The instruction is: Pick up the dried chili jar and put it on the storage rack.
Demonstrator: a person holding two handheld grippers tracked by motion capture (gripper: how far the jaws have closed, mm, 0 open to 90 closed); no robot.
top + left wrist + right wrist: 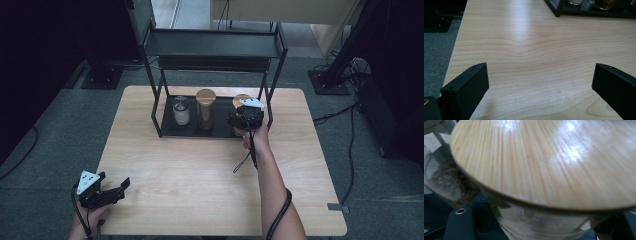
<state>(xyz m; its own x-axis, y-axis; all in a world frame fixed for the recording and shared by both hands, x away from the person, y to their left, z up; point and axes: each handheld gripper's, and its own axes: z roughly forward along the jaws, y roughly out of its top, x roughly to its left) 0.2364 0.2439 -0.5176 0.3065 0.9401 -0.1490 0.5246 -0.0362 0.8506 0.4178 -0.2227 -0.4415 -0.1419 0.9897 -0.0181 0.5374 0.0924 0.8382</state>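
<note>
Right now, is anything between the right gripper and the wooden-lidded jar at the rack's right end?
Nothing visible: the right gripper is shut on the jar, whose glass body sits directly between its jaws.

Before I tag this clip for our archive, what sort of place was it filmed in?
Probably a lab or recording studio, not a home: a bare wooden table on grey carpet, a black metal shelf holding wood-lidded glass jars, and camera-stand bases with cables on the floor around it.

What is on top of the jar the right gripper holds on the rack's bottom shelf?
A round wooden lid caps the glass jar. The right gripper covers its contents.
</note>
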